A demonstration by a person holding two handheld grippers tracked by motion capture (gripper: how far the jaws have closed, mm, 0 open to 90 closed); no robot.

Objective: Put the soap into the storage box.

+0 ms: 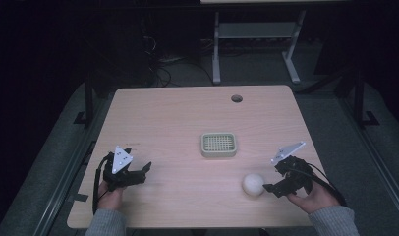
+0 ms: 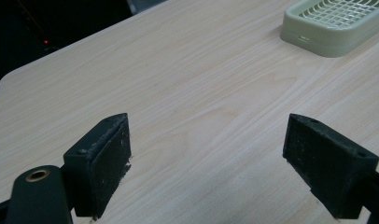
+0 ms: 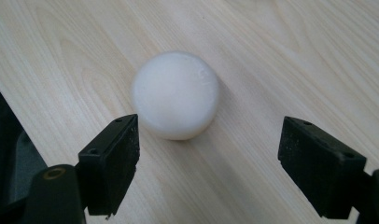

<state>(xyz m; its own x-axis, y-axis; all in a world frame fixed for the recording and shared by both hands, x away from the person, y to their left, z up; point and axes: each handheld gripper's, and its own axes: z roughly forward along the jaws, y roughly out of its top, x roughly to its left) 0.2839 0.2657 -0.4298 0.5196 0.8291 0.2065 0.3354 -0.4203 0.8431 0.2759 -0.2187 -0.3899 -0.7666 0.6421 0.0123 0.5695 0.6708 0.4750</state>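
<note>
Table (image 1: pixel 187 123): holds a ball (image 1: pixel 253 184), a tray (image 1: pixel 219 145) and both grippers.
Tray: near the table's middle, slightly toward 3 o'clock.
Ball: on the tabletop at 5 o'clock from the tray, near the front edge.
Right gripper (image 1: pixel 269 188): just beside the ball, at its 3 o'clock, jaws facing it and apart from it.
Left gripper (image 1: pixel 143 169): at 8 o'clock from the tray, well apart from the ball.
Cable hole (image 1: pixel 237 98): at 12 o'clock from the tray, near the far edge.
</note>
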